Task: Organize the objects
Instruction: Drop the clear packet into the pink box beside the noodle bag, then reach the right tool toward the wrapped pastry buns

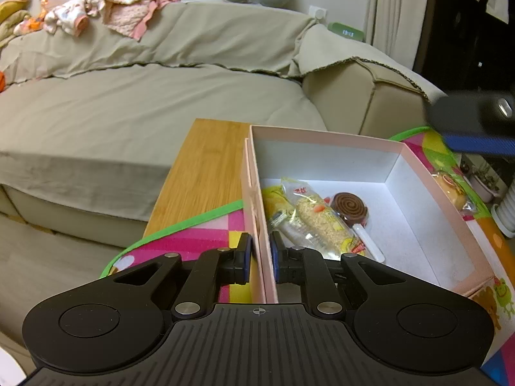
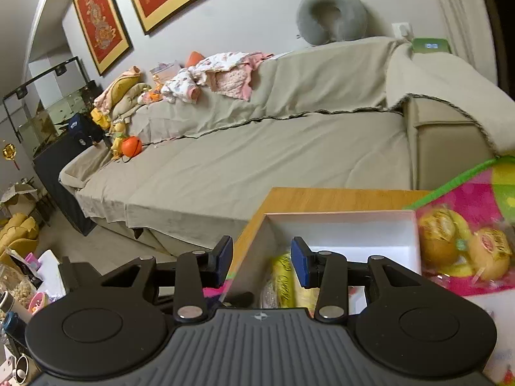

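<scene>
Progress looks partial: box (image 1: 354,148) already holds three snacks, a yellow packet (image 1: 273,201), a rice bar (image 1: 322,225) and a chocolate lollipop (image 1: 350,207), all bunched at its left end, rest of the floor bare. Your left gripper (image 1: 261,254) is clamped on the box's left wall, one pad outside, one inside. Your right gripper (image 2: 260,262) hangs over the box's left edge, fingers apart, holding nothing. Wrapped cakes (image 2: 463,244) lie on the mat (image 2: 476,193) just right of the box, likely next. Box sits near the wooden table (image 1: 206,173) edge; sofa (image 2: 257,160) close behind, so little room that way.
</scene>
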`<control>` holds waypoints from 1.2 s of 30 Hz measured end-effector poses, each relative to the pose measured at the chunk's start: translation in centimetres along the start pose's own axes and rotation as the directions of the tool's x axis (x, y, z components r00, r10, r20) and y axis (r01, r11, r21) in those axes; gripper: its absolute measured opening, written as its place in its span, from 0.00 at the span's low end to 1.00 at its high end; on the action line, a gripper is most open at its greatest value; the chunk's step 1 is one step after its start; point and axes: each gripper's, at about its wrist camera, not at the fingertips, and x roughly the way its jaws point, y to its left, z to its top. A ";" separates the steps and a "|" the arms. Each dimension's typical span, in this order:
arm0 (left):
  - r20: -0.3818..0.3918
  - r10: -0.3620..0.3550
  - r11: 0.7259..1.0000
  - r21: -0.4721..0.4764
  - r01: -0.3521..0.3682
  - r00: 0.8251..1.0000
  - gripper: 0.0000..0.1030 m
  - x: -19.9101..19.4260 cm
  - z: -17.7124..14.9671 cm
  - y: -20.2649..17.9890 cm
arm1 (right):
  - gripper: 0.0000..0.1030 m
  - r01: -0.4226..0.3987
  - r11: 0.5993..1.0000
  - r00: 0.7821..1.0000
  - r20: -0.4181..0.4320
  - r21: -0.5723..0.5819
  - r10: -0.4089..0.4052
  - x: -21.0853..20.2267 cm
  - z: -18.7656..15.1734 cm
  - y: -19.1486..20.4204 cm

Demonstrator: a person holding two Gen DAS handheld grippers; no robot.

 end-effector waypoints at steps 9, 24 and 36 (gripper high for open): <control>0.000 -0.001 1.000 -0.008 0.001 1.000 0.14 0.0 0.0 0.1 | 0.46 0.207 0.976 0.978 0.024 0.068 -0.209 -5.4 -3.0 -7.4; -0.011 0.025 1.000 0.003 -0.025 1.000 0.13 -0.1 -0.2 -0.4 | 0.50 0.328 0.936 0.944 -0.088 0.131 -0.318 -5.1 -7.8 -14.5; -0.012 0.020 1.000 0.003 -0.020 1.000 0.14 0.0 -0.2 -0.4 | 0.32 0.272 0.949 0.952 -0.191 0.159 -0.241 5.8 -2.4 -17.2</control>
